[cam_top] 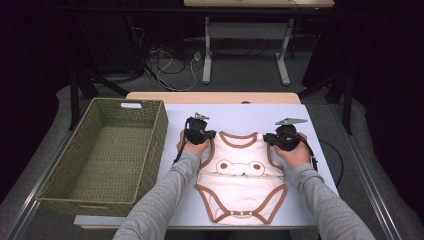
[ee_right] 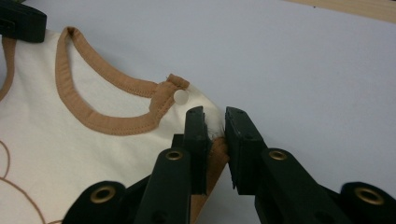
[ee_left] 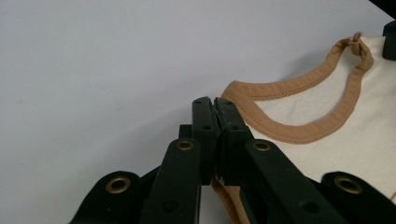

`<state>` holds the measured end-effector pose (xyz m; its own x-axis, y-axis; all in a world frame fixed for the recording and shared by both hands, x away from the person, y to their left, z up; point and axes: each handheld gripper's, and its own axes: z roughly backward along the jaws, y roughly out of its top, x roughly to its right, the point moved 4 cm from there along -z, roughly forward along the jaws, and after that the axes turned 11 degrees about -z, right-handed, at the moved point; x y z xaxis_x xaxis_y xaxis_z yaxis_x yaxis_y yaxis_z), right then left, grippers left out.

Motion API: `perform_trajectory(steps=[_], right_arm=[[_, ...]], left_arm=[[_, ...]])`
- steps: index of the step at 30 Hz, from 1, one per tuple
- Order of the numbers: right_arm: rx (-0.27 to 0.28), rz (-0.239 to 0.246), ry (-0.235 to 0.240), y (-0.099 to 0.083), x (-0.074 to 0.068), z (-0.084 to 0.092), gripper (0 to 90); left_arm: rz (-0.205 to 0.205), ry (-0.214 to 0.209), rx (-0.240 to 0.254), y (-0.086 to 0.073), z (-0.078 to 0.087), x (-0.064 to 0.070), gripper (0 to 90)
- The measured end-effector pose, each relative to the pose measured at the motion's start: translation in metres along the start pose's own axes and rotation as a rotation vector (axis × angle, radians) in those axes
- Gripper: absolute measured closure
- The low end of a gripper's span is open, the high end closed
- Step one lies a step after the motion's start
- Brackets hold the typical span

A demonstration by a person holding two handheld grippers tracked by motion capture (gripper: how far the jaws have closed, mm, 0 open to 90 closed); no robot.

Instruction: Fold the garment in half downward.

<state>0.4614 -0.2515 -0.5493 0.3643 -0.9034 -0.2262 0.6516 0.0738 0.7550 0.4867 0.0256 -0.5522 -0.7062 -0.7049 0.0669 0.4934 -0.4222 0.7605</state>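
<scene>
At the garment's two shoulder corners we found the work barely begun. The left hand-held gripper (ee_left: pixel 215 105) had its jaws pressed together on the brown-trimmed shoulder edge of the baby bodysuit (cam_top: pixel 242 186). The right hand-held gripper (ee_right: pixel 215 122) had a narrow gap between its jaws with the other shoulder's fabric in it; whether the pads truly gripped there we could not tell, since the cloth looked only loosely caught. The bodysuit lay flat and face up on the pale surface (cam_top: pixel 310 165), between the two hands, its snap crotch nearest the person. The woven basket (cam_top: pixel 150 145) stood just beside it to the left, with nothing in it. We judged that lifting, folding and putting away all remained.
</scene>
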Motion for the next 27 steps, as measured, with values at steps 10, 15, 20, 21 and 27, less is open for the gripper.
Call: perform_trajectory(steps=[10, 15, 20, 21, 27], right_arm=[[0.059, 0.027, 0.021, 0.004, -0.011, 0.023, 79.4], [0.085, 0.027, 0.045, 0.002, -0.017, 0.035, 79.4], [0.112, 0.021, 0.064, -0.002, -0.020, 0.045, 79.4], [0.105, 0.020, 0.070, -0.003, -0.020, 0.047, 79.4], [0.128, 0.018, 0.086, -0.010, -0.021, 0.058, 79.4]], left_arm=[[0.002, -0.019, 0.055, 0.005, 0.020, 0.009, 87.7], [-0.010, -0.032, 0.069, 0.004, 0.030, 0.013, 87.7], [-0.013, -0.046, 0.095, 0.002, 0.039, 0.021, 87.7], [-0.017, -0.050, 0.098, 0.001, 0.041, 0.022, 87.7], [-0.025, -0.067, 0.125, -0.002, 0.051, 0.030, 87.7]])
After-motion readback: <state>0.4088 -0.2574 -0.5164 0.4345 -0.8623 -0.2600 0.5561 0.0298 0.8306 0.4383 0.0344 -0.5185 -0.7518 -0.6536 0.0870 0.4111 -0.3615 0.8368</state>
